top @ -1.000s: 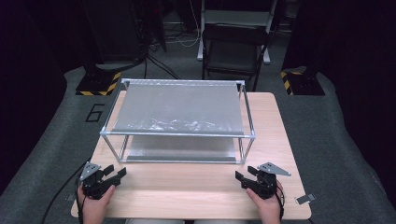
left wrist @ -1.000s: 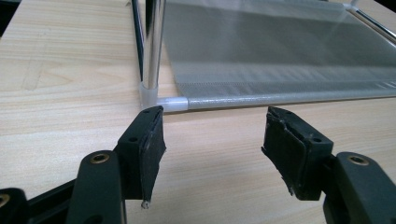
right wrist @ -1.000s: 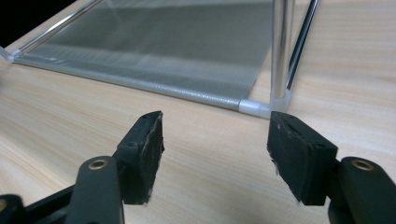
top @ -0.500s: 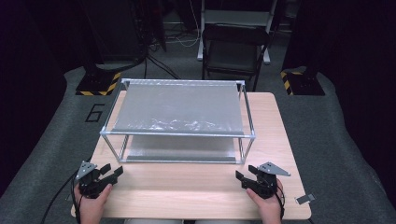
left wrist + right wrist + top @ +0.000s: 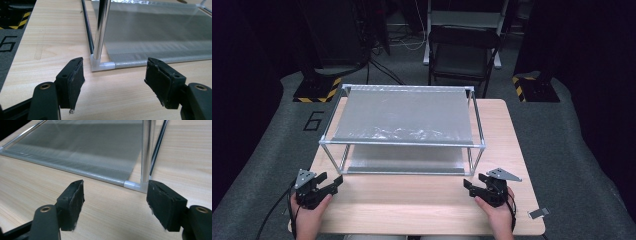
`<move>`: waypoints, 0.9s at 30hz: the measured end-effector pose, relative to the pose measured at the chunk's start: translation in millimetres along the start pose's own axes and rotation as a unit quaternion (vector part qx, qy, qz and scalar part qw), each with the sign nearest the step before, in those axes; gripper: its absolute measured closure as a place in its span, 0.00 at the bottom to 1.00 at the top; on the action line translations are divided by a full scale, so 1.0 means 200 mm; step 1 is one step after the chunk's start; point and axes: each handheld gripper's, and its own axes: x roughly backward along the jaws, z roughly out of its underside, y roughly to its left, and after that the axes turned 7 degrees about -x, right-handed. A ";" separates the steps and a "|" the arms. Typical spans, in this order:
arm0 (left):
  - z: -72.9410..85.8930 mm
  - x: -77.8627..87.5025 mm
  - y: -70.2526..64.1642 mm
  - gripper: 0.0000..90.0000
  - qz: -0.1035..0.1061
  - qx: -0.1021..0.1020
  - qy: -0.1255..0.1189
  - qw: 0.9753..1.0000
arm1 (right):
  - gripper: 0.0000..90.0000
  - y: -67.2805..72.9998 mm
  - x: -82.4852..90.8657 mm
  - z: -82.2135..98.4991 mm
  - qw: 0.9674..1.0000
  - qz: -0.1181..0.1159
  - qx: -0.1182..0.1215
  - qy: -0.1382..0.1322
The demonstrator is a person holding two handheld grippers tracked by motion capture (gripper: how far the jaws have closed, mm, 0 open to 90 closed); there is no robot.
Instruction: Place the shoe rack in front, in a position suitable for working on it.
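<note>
Wood surface (image 5: 412, 200) in dark room; I see the two-tier metal rack (image 5: 402, 130) standing mid-surface. Left hand-held gripper (image 5: 323, 186) and right hand-held gripper (image 5: 474, 186) sit at the near corners, jaws just been opening, released, nothing between them.

In the high view the table (image 5: 422, 210) is evenly lit while the frame's edges fall into darkness. Glare streaks the chrome post (image 5: 102, 27) in the left gripper view. The high view looks soft and grainy.
</note>
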 end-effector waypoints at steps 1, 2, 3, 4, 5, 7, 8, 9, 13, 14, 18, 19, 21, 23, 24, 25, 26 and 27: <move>0.00 0.00 0.00 0.34 0.000 0.000 0.000 1.000 | 0.34 0.00 0.00 0.00 1.000 0.000 0.000 0.000; 0.00 -0.01 0.00 0.34 -0.004 -0.002 -0.003 1.000 | 0.36 0.01 0.00 -0.01 1.000 0.002 0.006 0.000; 0.00 -0.01 0.00 0.34 0.000 0.001 0.001 1.000 | 0.37 0.01 -0.01 -0.01 1.000 0.003 0.024 -0.009; -0.01 -0.01 0.00 0.34 0.006 0.003 0.003 1.000 | 0.37 0.01 0.00 -0.01 0.999 0.005 0.031 -0.014; -0.01 -0.01 0.00 0.34 0.010 0.006 -0.003 1.000 | 0.37 0.01 0.00 -0.02 0.999 0.003 0.030 -0.014; -0.02 -0.01 -0.01 0.34 0.011 0.002 -0.005 1.000 | 0.37 0.01 0.00 -0.02 0.999 -0.002 0.032 -0.022; -0.03 -0.01 -0.02 0.34 0.006 0.000 -0.010 1.000 | 0.36 0.00 0.00 -0.02 0.999 0.003 0.036 -0.025; -0.04 0.00 -0.02 0.34 0.012 0.001 -0.006 1.000 | 0.37 0.01 0.00 -0.02 0.999 0.004 0.032 -0.028; -0.07 0.00 -0.01 0.34 0.015 0.002 -0.003 1.000 | 0.39 0.00 0.01 -0.03 0.999 -0.006 0.021 -0.033; -0.07 0.00 -0.01 0.34 0.012 0.000 -0.001 1.000 | 0.39 0.00 0.01 -0.03 0.999 0.000 0.020 -0.024; -0.09 -0.01 0.00 0.31 0.011 0.007 -0.003 1.000 | 0.40 0.00 0.00 -0.04 1.000 0.003 0.025 -0.015; -0.09 -0.01 0.00 0.31 0.010 0.007 -0.004 1.000 | 0.40 0.00 0.00 -0.04 1.000 0.008 0.021 -0.012; -0.10 -0.01 -0.01 0.31 0.007 0.001 -0.006 1.000 | 0.40 -0.01 0.00 -0.04 1.000 0.012 0.018 -0.007; -0.11 -0.01 0.00 0.31 0.007 0.000 -0.002 1.000 | 0.38 -0.02 -0.01 -0.05 1.000 0.013 0.005 -0.008; -0.11 -0.01 0.01 0.31 0.008 0.005 -0.007 1.000 | 0.38 -0.03 0.00 -0.06 1.000 0.014 0.008 -0.004; -0.11 -0.01 0.01 0.31 0.014 0.007 -0.003 1.000 | 0.38 -0.03 0.00 -0.06 1.000 0.014 0.008 -0.003; -0.11 -0.02 0.02 0.32 0.016 0.012 -0.005 1.000 | 0.37 -0.03 0.00 -0.06 1.000 0.015 0.006 -0.003; -0.12 -0.01 0.02 0.32 0.023 0.012 0.004 1.000 | 0.37 -0.03 -0.01 -0.07 1.000 0.014 0.009 -0.001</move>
